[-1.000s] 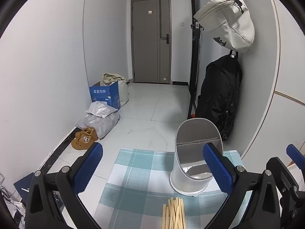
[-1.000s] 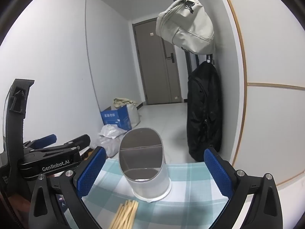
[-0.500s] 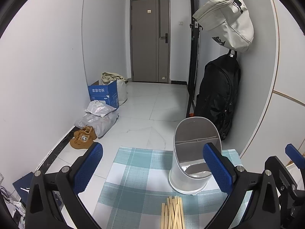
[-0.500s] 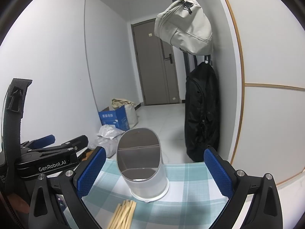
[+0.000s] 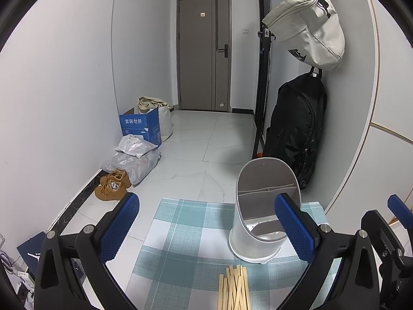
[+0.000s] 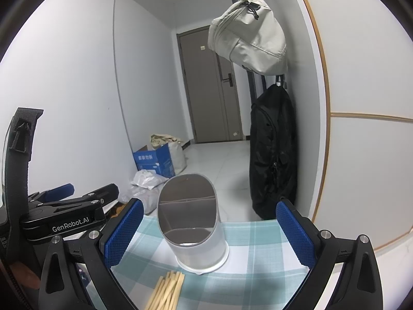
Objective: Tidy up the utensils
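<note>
Both grippers have drifted slightly back; little else changed. The left gripper (image 5: 206, 228) hangs released and empty. The bundle of wooden chopsticks (image 5: 234, 288) lies at the checked cloth's (image 5: 185, 235) near edge, just before the white utensil holder (image 5: 260, 214). The right gripper (image 6: 210, 228) is likewise released and empty.

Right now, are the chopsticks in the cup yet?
Not yet. The wooden chopsticks lie bundled on the checked cloth, in front of the white holder, whose visible compartments look empty. Both the left gripper and right gripper are open, holding nothing. Picking up and sorting is all still left.
</note>
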Action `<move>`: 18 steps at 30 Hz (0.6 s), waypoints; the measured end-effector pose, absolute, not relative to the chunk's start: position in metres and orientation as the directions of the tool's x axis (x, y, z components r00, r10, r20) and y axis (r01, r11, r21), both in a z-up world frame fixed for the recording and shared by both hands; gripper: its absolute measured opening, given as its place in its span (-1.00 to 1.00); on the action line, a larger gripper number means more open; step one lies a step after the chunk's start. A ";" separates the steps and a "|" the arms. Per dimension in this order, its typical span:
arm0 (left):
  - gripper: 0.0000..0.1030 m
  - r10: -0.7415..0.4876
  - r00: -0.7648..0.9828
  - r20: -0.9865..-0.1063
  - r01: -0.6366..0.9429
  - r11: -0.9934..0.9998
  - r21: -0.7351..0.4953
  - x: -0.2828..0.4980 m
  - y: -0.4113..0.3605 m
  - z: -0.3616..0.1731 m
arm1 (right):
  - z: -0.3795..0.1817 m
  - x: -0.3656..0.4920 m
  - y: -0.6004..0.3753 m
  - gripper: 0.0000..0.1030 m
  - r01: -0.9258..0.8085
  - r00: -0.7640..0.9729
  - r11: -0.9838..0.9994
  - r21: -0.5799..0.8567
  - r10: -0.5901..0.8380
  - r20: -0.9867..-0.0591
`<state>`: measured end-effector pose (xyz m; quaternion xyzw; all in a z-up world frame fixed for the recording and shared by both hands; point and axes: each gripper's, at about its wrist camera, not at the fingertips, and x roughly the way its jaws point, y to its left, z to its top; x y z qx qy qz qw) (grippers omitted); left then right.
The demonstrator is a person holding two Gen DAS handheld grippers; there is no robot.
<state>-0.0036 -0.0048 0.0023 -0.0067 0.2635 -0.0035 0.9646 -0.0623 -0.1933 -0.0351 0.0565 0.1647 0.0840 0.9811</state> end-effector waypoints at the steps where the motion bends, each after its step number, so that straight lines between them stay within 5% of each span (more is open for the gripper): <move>1: 0.98 -0.011 0.860 -0.510 0.004 1.000 -0.014 -0.003 -0.005 0.002 | -0.036 -0.063 -0.193 1.00 -0.148 0.932 0.979 0.137 0.184 -0.311; 18: 0.98 -0.003 0.859 -0.513 0.000 1.000 -0.005 -0.002 -0.005 -0.004 | -0.035 -0.066 -0.193 1.00 -0.157 0.936 0.978 0.137 0.192 -0.296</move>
